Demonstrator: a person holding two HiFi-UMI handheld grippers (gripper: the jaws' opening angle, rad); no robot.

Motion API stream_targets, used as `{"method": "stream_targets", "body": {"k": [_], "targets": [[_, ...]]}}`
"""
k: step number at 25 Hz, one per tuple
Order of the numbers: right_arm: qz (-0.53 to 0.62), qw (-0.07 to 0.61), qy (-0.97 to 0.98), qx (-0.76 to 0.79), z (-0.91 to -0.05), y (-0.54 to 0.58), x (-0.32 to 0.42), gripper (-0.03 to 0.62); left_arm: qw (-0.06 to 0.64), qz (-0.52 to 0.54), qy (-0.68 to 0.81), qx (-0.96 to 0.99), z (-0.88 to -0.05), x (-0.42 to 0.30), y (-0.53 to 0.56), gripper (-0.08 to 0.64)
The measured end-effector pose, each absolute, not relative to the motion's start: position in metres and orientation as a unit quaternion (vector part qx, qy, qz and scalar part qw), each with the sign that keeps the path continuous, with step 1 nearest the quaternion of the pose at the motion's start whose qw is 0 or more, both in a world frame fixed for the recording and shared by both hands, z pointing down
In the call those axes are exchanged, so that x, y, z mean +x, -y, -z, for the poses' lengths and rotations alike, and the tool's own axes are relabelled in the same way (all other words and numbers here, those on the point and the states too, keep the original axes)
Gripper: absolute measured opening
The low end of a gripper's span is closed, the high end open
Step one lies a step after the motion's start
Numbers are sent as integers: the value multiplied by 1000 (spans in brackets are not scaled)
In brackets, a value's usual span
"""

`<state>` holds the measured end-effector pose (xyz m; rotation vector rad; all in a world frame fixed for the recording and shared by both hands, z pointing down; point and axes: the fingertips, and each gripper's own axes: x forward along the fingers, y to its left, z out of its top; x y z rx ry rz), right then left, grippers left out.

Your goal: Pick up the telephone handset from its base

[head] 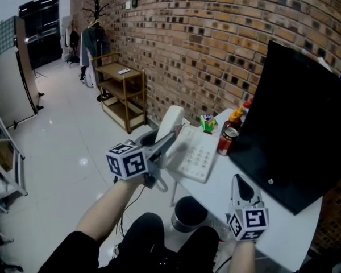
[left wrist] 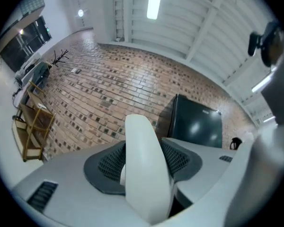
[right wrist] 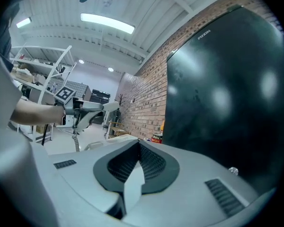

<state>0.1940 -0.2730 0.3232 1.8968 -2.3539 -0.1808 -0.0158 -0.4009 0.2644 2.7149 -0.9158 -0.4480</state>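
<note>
My left gripper (head: 171, 136) is shut on the white telephone handset (head: 170, 123) and holds it tilted in the air, up and to the left of the white phone base (head: 198, 155) on the table's left end. In the left gripper view the handset (left wrist: 143, 174) stands clamped between the two pads of the left gripper (left wrist: 144, 148). A coiled cord (head: 159, 183) hangs below the handset. My right gripper (head: 239, 182) rests low over the white table (head: 284, 232), shut and empty; its tips meet in the right gripper view (right wrist: 138, 144), which also shows the lifted handset (right wrist: 111, 107).
A large black screen (head: 301, 124) stands along the table's right side. A sauce bottle (head: 234, 120), a red can (head: 227, 140) and a small green item (head: 208, 123) sit behind the phone. A round bin (head: 187, 212) stands under the table; a wooden shelf (head: 122, 92) lines the brick wall.
</note>
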Motion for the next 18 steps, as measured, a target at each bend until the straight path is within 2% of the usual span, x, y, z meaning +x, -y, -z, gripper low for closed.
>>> {"method": "stream_targets", "body": {"k": [6, 18], "targets": [[70, 51, 774, 628, -318, 261, 199, 11, 101, 266, 237, 929, -241, -67, 363, 239], [84, 13, 774, 628, -313, 262, 217, 11, 98, 360, 151, 915, -225, -105, 333, 239]]}}
